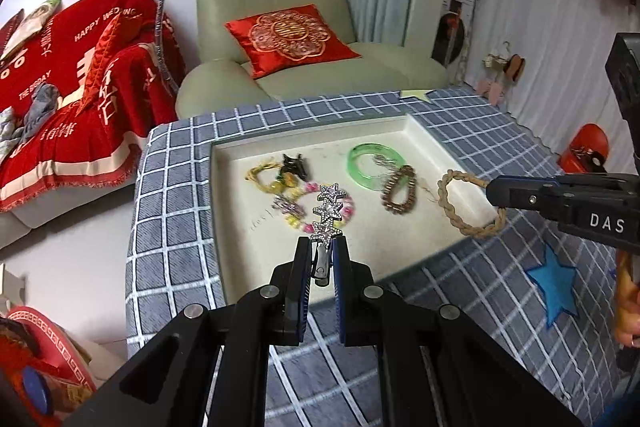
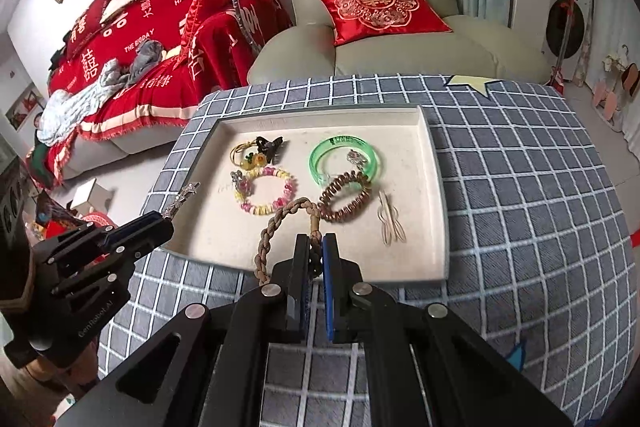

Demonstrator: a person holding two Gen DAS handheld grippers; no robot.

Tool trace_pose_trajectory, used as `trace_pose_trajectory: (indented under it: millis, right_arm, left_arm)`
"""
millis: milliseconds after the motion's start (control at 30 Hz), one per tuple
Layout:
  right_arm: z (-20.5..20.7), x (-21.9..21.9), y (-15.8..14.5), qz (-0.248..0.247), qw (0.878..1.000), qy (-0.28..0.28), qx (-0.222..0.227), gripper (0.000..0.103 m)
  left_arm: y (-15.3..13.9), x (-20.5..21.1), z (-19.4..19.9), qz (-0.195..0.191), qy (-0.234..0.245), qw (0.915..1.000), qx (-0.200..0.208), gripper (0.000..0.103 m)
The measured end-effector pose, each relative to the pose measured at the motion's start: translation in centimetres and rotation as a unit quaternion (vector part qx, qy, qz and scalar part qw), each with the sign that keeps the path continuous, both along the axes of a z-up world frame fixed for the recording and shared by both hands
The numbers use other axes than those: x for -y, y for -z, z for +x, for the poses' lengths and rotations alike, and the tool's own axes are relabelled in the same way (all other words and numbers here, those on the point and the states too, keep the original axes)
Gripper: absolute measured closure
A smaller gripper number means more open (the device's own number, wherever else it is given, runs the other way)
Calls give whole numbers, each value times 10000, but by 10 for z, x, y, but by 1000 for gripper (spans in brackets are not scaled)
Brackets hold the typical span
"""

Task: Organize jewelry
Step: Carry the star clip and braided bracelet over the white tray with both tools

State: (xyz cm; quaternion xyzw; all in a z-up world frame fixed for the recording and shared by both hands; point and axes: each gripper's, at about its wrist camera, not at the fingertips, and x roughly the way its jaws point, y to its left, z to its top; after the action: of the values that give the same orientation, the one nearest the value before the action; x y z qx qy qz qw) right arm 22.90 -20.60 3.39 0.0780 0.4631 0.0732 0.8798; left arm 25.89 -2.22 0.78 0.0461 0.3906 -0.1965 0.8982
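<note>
Fingers of the left gripper (image 1: 321,259) pinch a silver star-studded hair clip (image 1: 328,213) jutting forward over the white tray (image 1: 236,163); the right gripper (image 2: 316,251) clamps a braided rope bracelet (image 2: 280,227) likewise.

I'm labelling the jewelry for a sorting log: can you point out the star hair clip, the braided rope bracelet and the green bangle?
star hair clip (image 1: 329,207), left wrist view, on the middle star.
braided rope bracelet (image 2: 267,235), right wrist view, on the left side of the braid.
green bangle (image 2: 320,155), right wrist view, on its left rim.
</note>
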Motion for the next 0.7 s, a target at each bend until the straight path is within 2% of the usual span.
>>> trace_pose_trajectory:
  millis: [233, 700]
  right_arm:
    - [25, -9, 24, 27, 9998, -54, -188, 96]
    - [49, -1, 63, 85, 9986, 6, -515, 96]
  left_arm:
    - [17, 1, 24, -4, -163, 9997, -166, 77]
    - [47, 7, 49, 124, -306, 9986, -421, 77]
